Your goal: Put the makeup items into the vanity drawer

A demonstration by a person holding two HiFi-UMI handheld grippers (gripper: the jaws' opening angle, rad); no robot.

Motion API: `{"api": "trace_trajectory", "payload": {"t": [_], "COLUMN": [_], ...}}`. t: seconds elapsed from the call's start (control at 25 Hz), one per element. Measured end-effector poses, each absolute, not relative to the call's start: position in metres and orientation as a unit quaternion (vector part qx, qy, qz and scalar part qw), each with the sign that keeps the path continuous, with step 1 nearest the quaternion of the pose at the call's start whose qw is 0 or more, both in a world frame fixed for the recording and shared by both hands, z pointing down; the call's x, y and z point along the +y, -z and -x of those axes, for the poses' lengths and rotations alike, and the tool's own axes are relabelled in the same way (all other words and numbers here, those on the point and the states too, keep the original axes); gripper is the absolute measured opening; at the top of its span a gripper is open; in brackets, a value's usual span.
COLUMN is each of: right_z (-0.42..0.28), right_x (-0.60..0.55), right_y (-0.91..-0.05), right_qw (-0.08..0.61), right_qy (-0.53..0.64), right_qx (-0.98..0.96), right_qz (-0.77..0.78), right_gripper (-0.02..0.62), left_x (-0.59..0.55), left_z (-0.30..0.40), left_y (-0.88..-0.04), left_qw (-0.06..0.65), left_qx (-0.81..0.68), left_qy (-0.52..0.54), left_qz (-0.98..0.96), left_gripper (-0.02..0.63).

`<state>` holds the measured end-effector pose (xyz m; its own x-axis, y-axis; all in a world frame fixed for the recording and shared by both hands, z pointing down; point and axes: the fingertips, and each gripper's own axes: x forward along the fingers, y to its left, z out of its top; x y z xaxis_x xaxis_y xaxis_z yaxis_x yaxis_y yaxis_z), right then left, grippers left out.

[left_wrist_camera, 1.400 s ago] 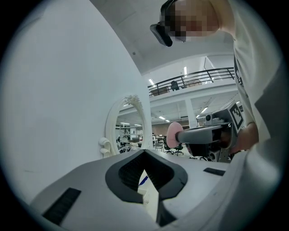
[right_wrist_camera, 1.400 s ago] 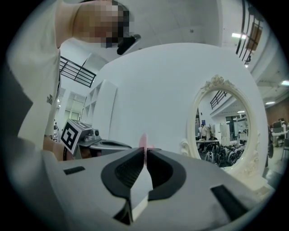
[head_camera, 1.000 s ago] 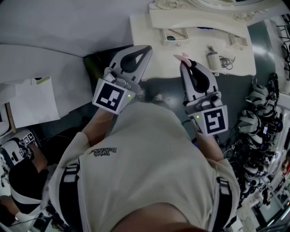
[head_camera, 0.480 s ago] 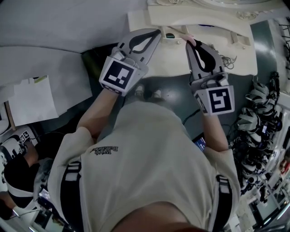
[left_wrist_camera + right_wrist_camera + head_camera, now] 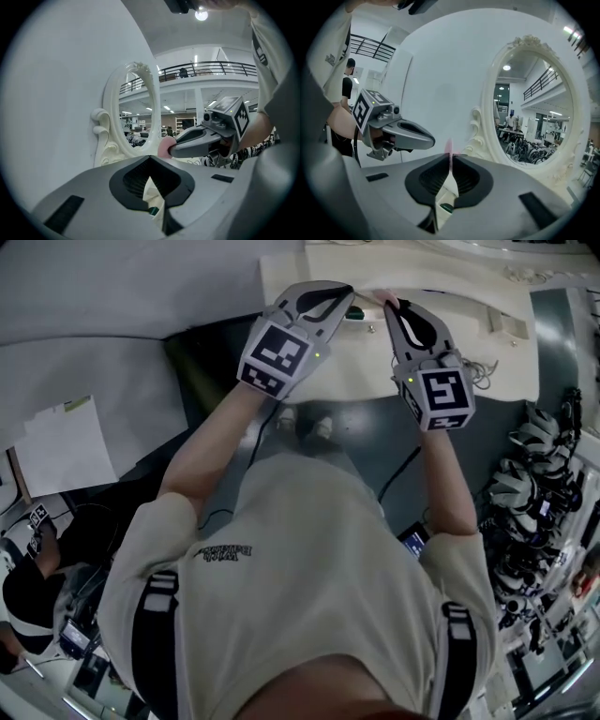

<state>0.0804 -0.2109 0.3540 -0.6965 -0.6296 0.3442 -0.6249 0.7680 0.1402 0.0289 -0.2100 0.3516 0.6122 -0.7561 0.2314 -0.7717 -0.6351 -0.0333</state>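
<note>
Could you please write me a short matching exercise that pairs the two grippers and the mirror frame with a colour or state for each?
Things:
1. left gripper
2. right gripper
3. mirror frame

Colour or state:
a. cream-white and carved
b. shut on the pink item
c. jaws together, nothing between them

Pairs: 1-c, 2-b, 3-a

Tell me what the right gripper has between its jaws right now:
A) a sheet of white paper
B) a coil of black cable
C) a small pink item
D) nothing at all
C: the right gripper is closed on a thin pink item that sticks up past its tips. The left gripper view shows the same item as a rounded pink piece at those tips.
</note>
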Motion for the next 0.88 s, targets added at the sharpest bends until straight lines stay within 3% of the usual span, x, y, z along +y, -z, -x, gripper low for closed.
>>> {"api": "trace_trajectory", "payload": {"t": [0.48, 0.88], "right_z": [-0.067, -0.077], "right_x": [-0.261, -0.264], "right_y": [-0.487, -0.559], "right_qw": [0.274, 0.331], "right_qy": [-0.064, -0.098], "right_qx": [-0.904, -0.881], "right_qz": [-0.323, -0.323], "right_gripper": [0.017, 0.020], "left_x": [-0.255, -0.254], "left_z": [-0.032, -0.039], "left_y": [-0.486, -0.547], "left_qw": [0.119, 0.160], "left_qx": [-0.410, -0.391], "left_qy": [-0.185, -0.225], "left_qz": [-0.885, -0.878], "left_gripper": [0.014, 0.014]}}
